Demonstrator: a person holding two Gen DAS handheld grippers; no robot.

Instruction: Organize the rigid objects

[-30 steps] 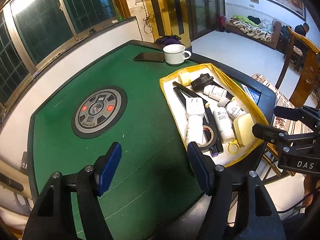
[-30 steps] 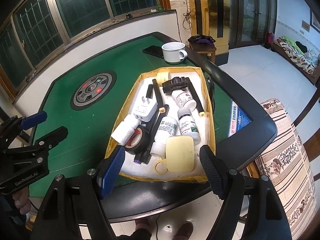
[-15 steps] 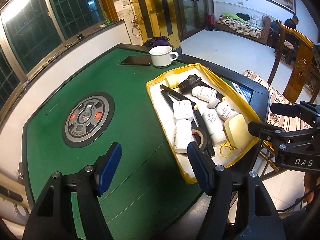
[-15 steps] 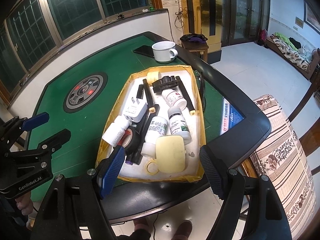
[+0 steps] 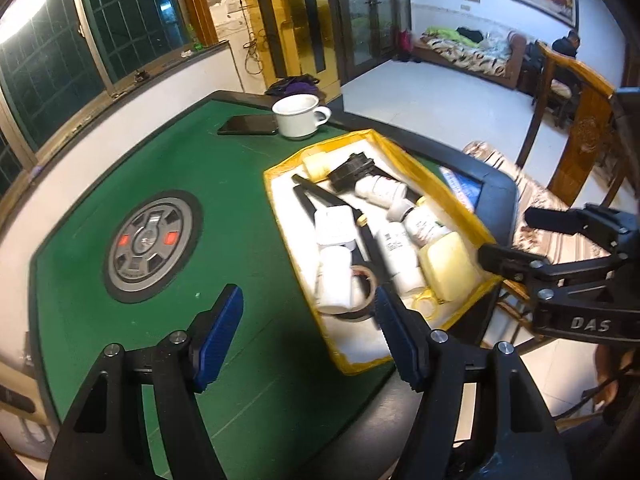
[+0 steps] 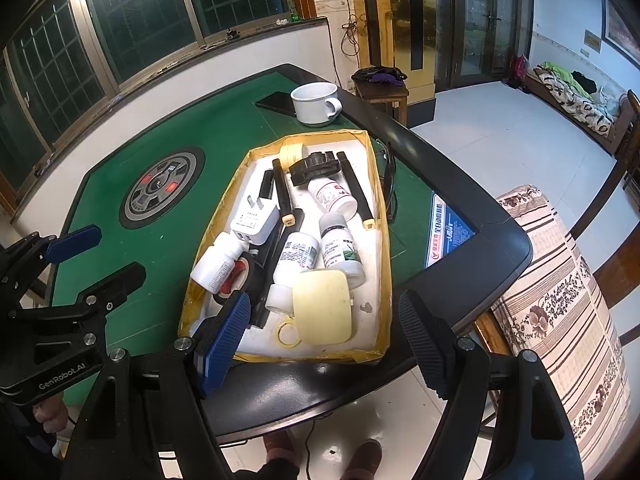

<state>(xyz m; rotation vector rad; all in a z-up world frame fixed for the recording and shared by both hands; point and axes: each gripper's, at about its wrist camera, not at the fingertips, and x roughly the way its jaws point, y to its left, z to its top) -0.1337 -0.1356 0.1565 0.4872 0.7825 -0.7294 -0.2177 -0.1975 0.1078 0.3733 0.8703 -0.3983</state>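
Note:
A yellow-rimmed tray (image 6: 382, 216) (image 5: 456, 196) lies on the green table near its right corner. It holds several white bottles (image 6: 340, 246), a white plug adapter (image 6: 254, 220), a black tape roll (image 6: 240, 280), black sticks (image 6: 356, 190), a black clamp (image 6: 314, 166) and a pale yellow case (image 6: 323, 308) (image 5: 450, 264). My right gripper (image 6: 324, 332) hangs open above the tray's near end, holding nothing. Open and empty too, my left gripper (image 5: 308, 332) hovers over the green felt just left of the tray; its right finger overlaps the tray's near corner in the picture.
A white mug (image 6: 316, 102) (image 5: 298, 120) and a dark phone (image 5: 248, 125) sit at the table's far edge. A round control panel (image 5: 150, 240) is set in the felt's middle. A striped chair (image 6: 560, 300) stands right of the table. Feet (image 6: 360, 460) show below.
In both views the table and tray have slid left and slightly down, as both grippers turned a little to the right. Neither gripper's opening has changed, and no object has moved.

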